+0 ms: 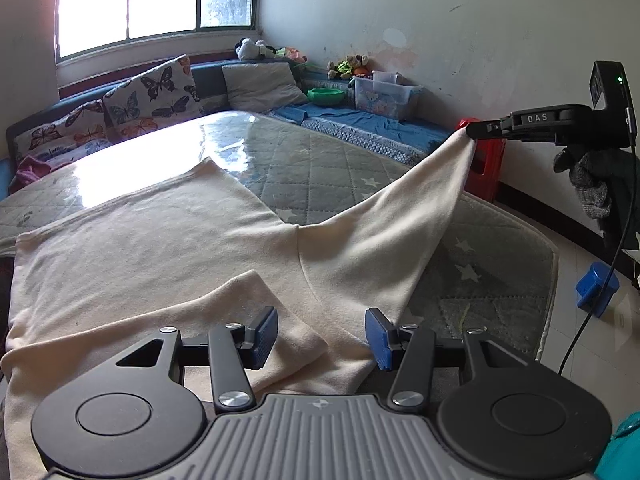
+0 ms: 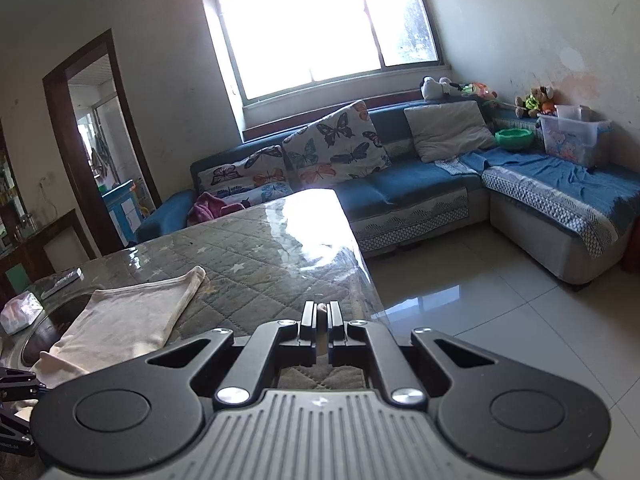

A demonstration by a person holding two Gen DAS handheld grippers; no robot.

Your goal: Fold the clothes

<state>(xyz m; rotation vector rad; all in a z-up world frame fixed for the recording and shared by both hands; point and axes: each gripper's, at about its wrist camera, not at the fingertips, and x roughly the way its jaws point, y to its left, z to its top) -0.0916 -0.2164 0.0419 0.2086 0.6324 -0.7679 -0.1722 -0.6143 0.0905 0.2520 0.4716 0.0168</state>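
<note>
Blue sectional sofa (image 2: 404, 188) runs along the far wall w/ butterfly cushions (image 2: 332, 144). Quilted table (image 1: 312, 168) under a glossy clear cover fills the mid-frame; glare washes out its far end. Cream garment (image 1: 160, 240) lies spread on it, body at 9 o'clock in the left wrist view, one sleeve folded back at 6 o'clock, the other sleeve lifted twd 2 o'clock. Clear storage bin (image 1: 386, 98) at 1 o'clock on the sofa: contents hard to make out behind its printed side. Green bowl (image 1: 326, 96) beside it, inside not visible. Right gripper (image 1: 474, 130) is clamped on the raised sleeve's cuff; in its own view only a sliver of cloth shows btwn the fingers. Left gripper (image 1: 322, 336) hovers over the near hem, jaws wide apart, holding nothing.
</note>
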